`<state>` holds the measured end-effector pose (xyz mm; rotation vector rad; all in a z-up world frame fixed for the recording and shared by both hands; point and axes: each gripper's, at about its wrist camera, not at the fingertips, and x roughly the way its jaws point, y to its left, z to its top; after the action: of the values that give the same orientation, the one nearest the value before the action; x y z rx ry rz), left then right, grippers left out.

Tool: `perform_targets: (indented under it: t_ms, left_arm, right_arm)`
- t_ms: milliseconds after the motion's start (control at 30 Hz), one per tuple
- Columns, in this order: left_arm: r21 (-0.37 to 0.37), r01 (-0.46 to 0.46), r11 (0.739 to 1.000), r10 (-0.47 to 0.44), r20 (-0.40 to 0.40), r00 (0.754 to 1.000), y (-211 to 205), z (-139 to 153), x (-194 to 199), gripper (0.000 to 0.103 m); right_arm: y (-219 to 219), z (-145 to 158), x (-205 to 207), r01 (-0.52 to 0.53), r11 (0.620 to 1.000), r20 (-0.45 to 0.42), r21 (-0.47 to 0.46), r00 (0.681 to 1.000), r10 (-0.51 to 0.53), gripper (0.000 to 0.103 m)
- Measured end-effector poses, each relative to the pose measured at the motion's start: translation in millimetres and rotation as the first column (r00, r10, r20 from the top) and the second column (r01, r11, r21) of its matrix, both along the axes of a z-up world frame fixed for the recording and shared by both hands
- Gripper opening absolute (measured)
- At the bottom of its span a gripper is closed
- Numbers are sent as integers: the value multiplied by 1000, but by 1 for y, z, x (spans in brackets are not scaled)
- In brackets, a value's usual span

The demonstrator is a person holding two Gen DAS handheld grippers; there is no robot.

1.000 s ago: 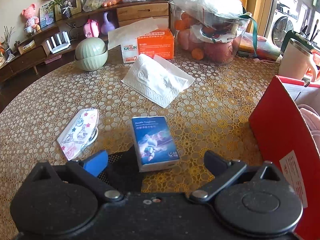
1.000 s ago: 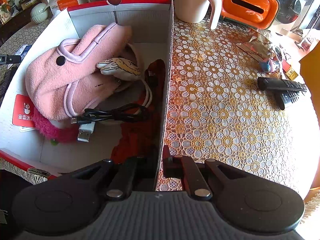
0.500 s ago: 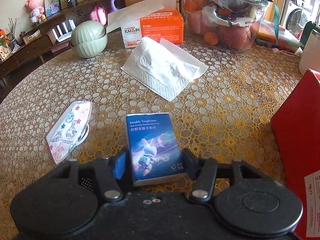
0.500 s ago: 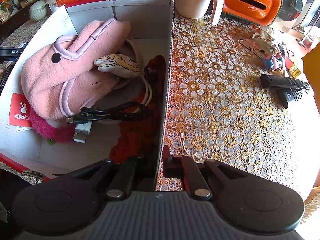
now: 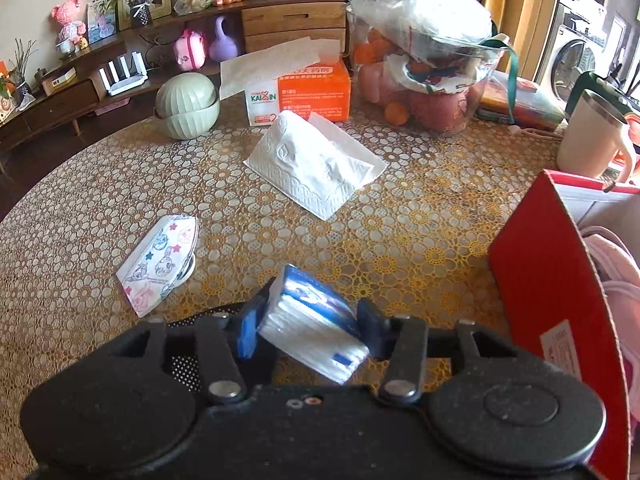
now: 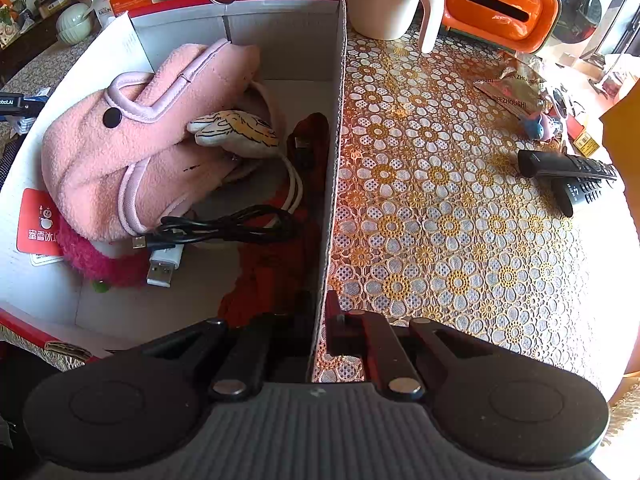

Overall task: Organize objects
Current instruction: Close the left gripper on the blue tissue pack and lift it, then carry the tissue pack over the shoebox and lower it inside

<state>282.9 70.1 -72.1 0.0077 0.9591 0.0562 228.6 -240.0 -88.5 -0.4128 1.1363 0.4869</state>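
Lifted off the tablecloth (image 5: 280, 184) since a second ago, tissue pack (image 5: 310, 320) now tilts in the left gripper (image 5: 308, 326) — jaws just closed, pinching it. Right gripper (image 6: 320, 320) clamps the red box (image 6: 334, 160) wall. Keep grip firm, swing over the rim. Readable — "KAIXIN" on orange tissue box (image 5: 300, 94).

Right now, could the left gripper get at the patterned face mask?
Probably not yet: the left gripper is shut on the tissue pack. The face mask lies uncovered on the table, beside it.

Red box (image 5: 556, 280) cut by right edge — remotes (image 6: 576, 176) partly hidden, labels unreadable
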Motion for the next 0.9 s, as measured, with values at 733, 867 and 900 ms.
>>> perform_targets:
  t_ms: [733,867,900]
  left_arm:
    - [-117,252,961,-243,83,966,-83,82,-84,46]
    - [-129,317,940,-305,102,947,-110,91,-87,46]
    - [-133,331,934,-319,107,942,-116,92,-87,46]
  right_arm:
    - [2,-2,-1,-3,1000,27,-3,1000,3,5]
    - [-1,3,-2,-8,1000,24,14,1000,8,5]
    - [-1,5,-2,-11,1000,27,17,1000,11,5]
